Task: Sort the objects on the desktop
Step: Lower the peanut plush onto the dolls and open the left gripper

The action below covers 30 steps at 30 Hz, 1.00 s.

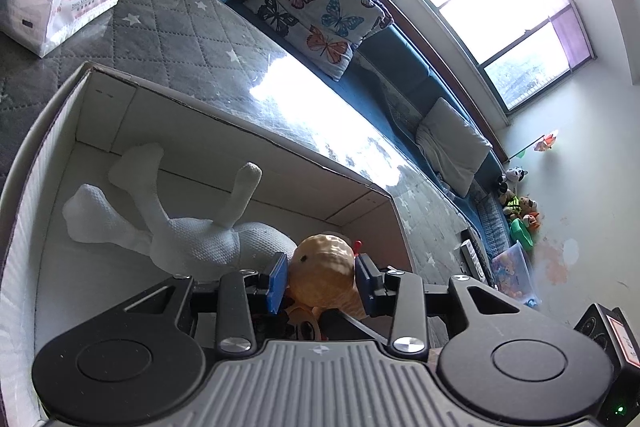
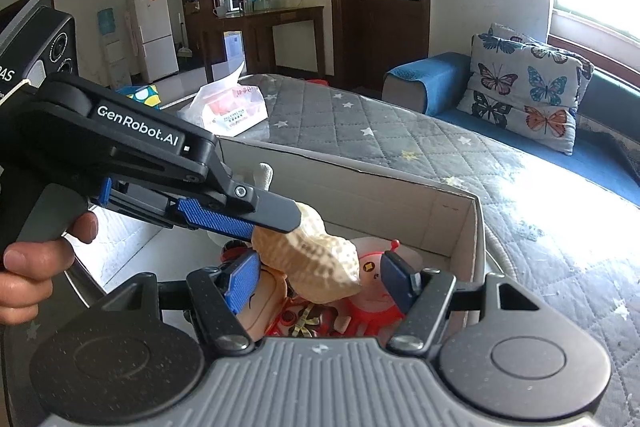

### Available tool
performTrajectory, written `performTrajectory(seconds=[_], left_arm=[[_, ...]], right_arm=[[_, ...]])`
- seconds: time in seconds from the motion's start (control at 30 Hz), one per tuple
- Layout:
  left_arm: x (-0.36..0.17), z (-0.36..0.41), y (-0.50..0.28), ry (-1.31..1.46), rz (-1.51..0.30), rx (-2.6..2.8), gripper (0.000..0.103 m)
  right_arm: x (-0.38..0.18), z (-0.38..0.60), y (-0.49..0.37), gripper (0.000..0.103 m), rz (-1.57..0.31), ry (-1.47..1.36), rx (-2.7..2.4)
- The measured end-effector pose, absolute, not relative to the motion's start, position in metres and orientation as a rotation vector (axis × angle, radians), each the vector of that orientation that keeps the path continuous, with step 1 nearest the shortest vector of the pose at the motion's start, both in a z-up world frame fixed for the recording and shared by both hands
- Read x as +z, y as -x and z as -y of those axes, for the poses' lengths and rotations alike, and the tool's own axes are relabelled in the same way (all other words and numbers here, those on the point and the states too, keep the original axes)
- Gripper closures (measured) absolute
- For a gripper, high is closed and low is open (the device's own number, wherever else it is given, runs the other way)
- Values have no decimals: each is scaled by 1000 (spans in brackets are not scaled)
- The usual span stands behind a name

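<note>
My left gripper [image 1: 321, 279] is shut on a tan peanut-shaped toy [image 1: 322, 269] and holds it over an open cardboard box [image 1: 224, 115]. In the right wrist view the left gripper [image 2: 256, 223] comes in from the left, gripping the peanut toy [image 2: 316, 263] by one end. My right gripper [image 2: 316, 281] is open, its blue pads either side of the peanut without touching it. A white knitted toy [image 1: 180, 231] lies in the box. A red and pink doll [image 2: 360, 303] lies in the box under the peanut.
The box [image 2: 460, 211] stands on a grey quilted star-patterned surface [image 2: 360, 123]. A tissue pack [image 1: 60, 3] lies beyond the box and shows in the right wrist view too [image 2: 232, 111]. A blue sofa with a butterfly cushion [image 2: 528, 95] runs behind.
</note>
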<state>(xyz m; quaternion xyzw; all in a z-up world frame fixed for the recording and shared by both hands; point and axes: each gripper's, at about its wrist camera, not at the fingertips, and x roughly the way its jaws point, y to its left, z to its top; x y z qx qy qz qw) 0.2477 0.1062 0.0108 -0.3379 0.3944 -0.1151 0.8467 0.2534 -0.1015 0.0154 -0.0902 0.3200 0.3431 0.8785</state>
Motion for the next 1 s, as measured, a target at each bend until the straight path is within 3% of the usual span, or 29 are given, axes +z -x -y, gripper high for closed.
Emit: performTrajectory(seconds=[0.77,1.0], left_arm=[[49,-101,-175,650,-740,-255,64],[52,-97,-139,618,-732,-258,64]], right_arm=[[34,126,-188,35,-605,153,721],[30,131,-155,29,-592,147,722]])
